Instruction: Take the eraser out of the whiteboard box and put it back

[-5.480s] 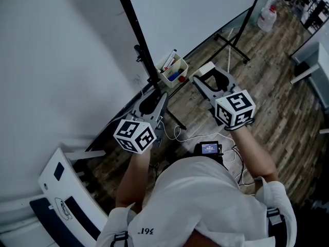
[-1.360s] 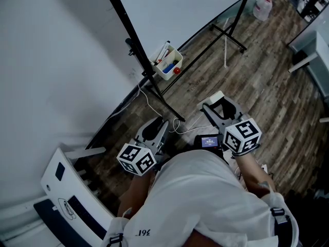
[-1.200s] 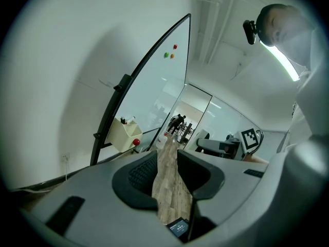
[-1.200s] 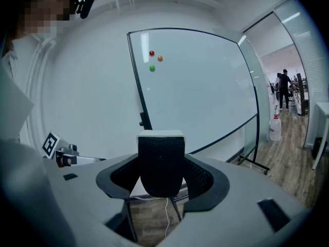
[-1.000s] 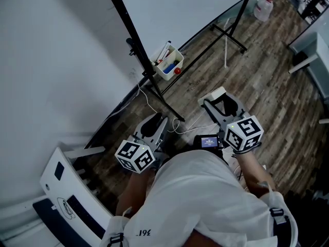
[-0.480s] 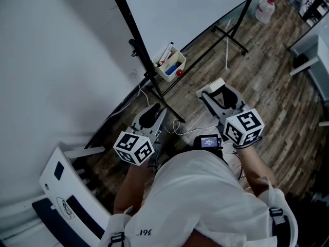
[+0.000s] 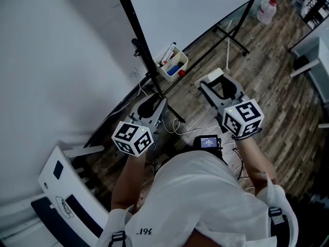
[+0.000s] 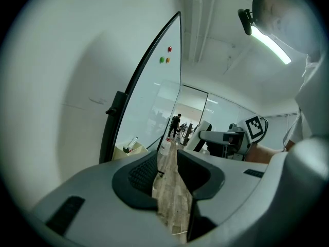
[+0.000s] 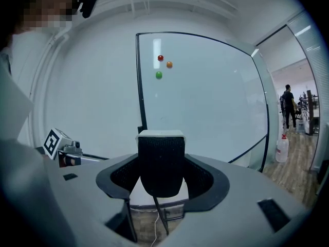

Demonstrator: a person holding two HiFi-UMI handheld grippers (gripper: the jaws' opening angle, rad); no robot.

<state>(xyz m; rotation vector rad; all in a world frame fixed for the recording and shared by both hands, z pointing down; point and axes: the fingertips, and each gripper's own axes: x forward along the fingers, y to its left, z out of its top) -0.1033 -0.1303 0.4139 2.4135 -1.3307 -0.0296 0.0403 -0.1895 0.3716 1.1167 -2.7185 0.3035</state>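
The eraser (image 7: 212,77), white-backed with black felt, is clamped between the jaws of my right gripper (image 7: 211,82), a short way right of the whiteboard box. In the right gripper view the eraser (image 9: 160,158) fills the gap of that gripper (image 9: 160,164), facing the whiteboard (image 9: 205,102). The cream whiteboard box (image 7: 173,66) hangs on the black stand and holds markers and a red item. My left gripper (image 7: 161,102) hovers below and left of the box, jaws drawn to a narrow slit with nothing between them (image 8: 167,161). The box (image 8: 126,149) shows beyond its left jaw.
The whiteboard (image 7: 195,4) stands on a black frame with floor legs (image 7: 229,35). A white cable (image 7: 185,126) trails over the wood floor. A plastic bottle (image 7: 268,12) stands far right. A white object (image 7: 67,189) sits lower left. Coloured magnets (image 9: 160,58) stick to the board.
Both grippers have moved up toward the whiteboard box over the last second, the right one still holding the eraser. Earlier they had drawn back from it.
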